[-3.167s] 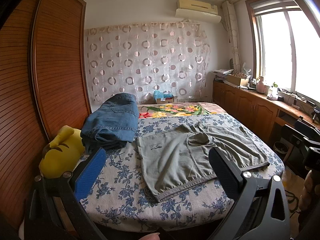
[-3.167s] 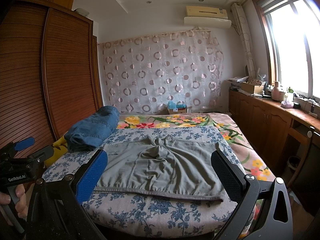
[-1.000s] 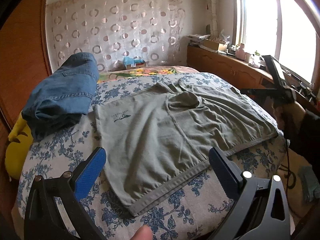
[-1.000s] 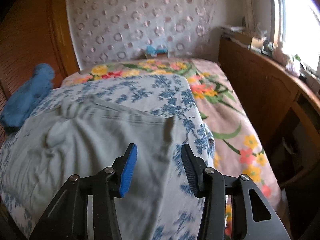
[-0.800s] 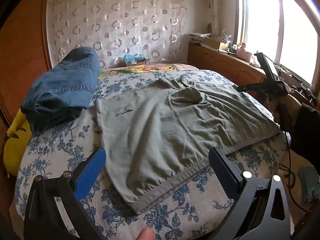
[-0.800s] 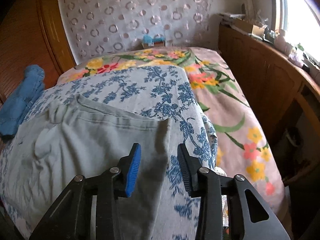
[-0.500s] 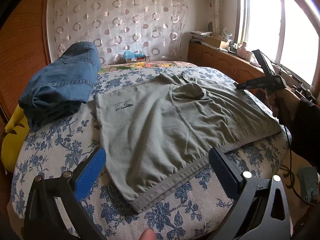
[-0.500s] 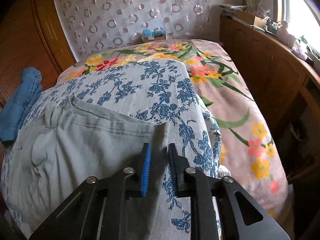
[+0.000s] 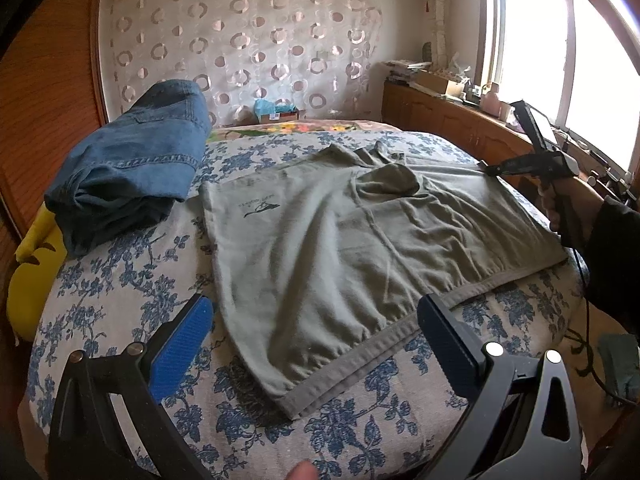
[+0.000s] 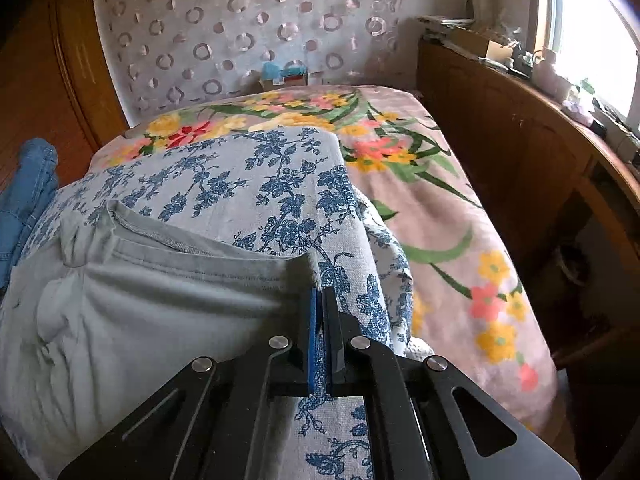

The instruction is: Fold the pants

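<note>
The right tongs point(image 10: 320, 300) pinch the pants point(image 9: 360, 232) at a far corner. The left tongs point(image 9: 316, 332) gape above the waistband; they should grip its near corner before lifting both evenly.

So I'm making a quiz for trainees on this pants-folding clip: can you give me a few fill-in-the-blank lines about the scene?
1. The right gripper is ____ on a corner of the grey pants.
2. The left gripper hovers ____ near the waistband.
3. The folded jeans are ____ in colour.

Missing words: shut; open; blue
</note>
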`<state>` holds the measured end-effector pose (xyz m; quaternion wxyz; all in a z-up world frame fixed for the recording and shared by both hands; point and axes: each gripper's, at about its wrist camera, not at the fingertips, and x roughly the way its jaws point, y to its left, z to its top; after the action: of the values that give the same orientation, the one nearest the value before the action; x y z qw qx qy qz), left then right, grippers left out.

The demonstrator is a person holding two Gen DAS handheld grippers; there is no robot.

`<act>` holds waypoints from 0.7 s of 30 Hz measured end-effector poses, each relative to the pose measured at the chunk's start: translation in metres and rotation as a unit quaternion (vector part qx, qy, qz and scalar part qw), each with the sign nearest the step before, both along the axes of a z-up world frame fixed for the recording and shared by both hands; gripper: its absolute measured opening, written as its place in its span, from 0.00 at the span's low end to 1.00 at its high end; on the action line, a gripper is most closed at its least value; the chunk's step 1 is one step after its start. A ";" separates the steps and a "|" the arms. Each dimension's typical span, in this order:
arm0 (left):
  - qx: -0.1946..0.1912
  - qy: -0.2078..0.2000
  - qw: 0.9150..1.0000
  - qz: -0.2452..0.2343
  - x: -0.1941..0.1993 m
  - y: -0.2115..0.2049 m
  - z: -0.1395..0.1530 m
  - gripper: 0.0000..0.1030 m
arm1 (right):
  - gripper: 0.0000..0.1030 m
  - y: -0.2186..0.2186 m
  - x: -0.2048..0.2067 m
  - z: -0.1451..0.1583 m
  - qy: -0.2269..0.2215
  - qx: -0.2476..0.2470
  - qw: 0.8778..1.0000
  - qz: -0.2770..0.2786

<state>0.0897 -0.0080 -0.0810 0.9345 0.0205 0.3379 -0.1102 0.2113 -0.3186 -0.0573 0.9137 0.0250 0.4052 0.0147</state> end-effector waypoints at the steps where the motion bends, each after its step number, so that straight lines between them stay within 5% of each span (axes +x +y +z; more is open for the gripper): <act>1: -0.002 0.001 1.000 0.000 -0.001 0.002 -0.001 1.00 | 0.02 0.002 -0.004 0.001 -0.006 0.002 1.000 0.008; 11: -0.017 0.008 1.000 0.020 -0.004 0.026 -0.004 0.93 | 0.06 0.020 -0.072 0.022 -0.056 -0.003 0.997 0.052; 14: -0.008 0.010 0.999 0.033 -0.005 0.029 -0.006 0.86 | 0.15 0.023 -0.099 0.024 -0.072 0.011 0.995 0.068; 18: -0.009 0.026 0.999 0.038 -0.007 0.035 -0.013 0.78 | 0.45 0.026 -0.133 0.017 -0.084 0.034 0.991 0.097; 21: -0.005 0.036 0.999 0.038 -0.008 0.034 -0.018 0.71 | 0.47 0.034 -0.152 0.010 -0.087 0.024 0.989 0.115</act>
<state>0.0813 0.0260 -0.0986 0.9253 -0.0010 0.3714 -0.0768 0.0596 -0.2847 -0.0476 0.9368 -0.0012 0.3242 0.1318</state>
